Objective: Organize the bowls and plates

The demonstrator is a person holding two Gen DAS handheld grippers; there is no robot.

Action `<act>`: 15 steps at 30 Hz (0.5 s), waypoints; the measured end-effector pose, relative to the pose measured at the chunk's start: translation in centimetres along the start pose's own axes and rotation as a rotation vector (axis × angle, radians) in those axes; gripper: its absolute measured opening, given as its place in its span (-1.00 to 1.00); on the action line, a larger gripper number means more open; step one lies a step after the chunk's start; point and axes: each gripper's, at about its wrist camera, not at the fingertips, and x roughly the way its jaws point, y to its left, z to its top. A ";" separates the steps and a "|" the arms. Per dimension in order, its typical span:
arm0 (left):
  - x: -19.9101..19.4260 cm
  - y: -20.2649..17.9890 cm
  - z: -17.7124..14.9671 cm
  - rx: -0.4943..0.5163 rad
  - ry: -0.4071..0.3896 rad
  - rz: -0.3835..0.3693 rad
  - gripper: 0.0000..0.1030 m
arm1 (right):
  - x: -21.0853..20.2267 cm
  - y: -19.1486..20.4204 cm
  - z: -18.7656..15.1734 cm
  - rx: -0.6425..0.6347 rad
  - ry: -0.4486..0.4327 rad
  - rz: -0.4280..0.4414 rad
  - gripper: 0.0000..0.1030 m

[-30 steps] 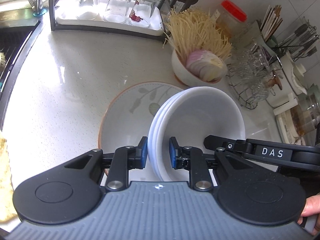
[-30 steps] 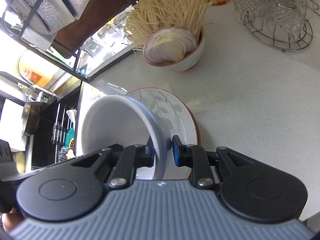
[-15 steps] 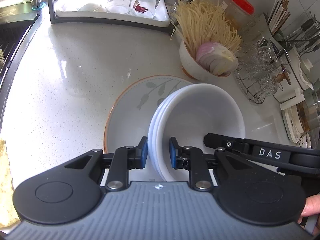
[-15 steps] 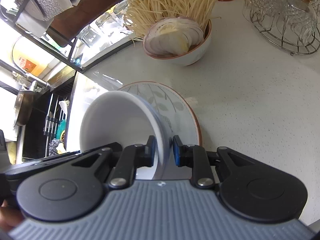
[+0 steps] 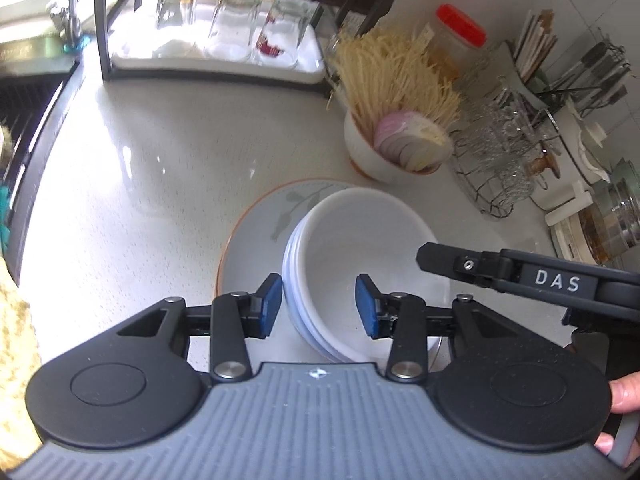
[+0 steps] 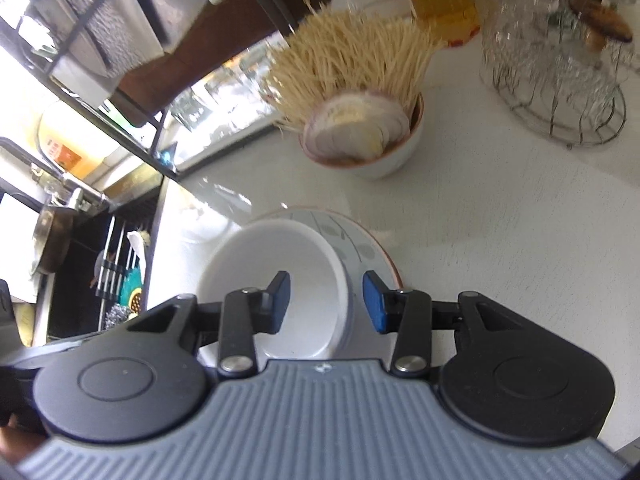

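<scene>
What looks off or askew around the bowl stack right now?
Nothing spilled or broken. The white bowl stack sits off-centre on the leaf-pattern plate, toward its right side in the left wrist view. Both the left gripper and right gripper are opening, fingers straddling the rims without pressing.

Three stacked bowls [image 5: 360, 248], one plate [image 5: 256, 248]

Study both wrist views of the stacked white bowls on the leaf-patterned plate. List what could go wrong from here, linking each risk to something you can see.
1. Each gripper, the left gripper and the right gripper, is opening with the rim of the white bowls between its fingers; lifting away carelessly could snag it.
2. The stack sits off-centre on the plate, so a nudge could slide or tip it.
3. The noodle bowl stands close behind; a swing forward could knock it.
</scene>
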 end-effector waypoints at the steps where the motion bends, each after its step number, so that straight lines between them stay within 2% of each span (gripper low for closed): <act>1: -0.4 -0.1 0.0 0.004 -0.008 -0.001 -0.11 | -0.5 0.1 0.0 -0.004 -0.013 0.000 -0.15; 15: -8.6 -3.7 -0.7 0.112 -0.179 0.011 -0.11 | -9.0 1.7 -1.0 -0.081 -0.242 0.039 -0.15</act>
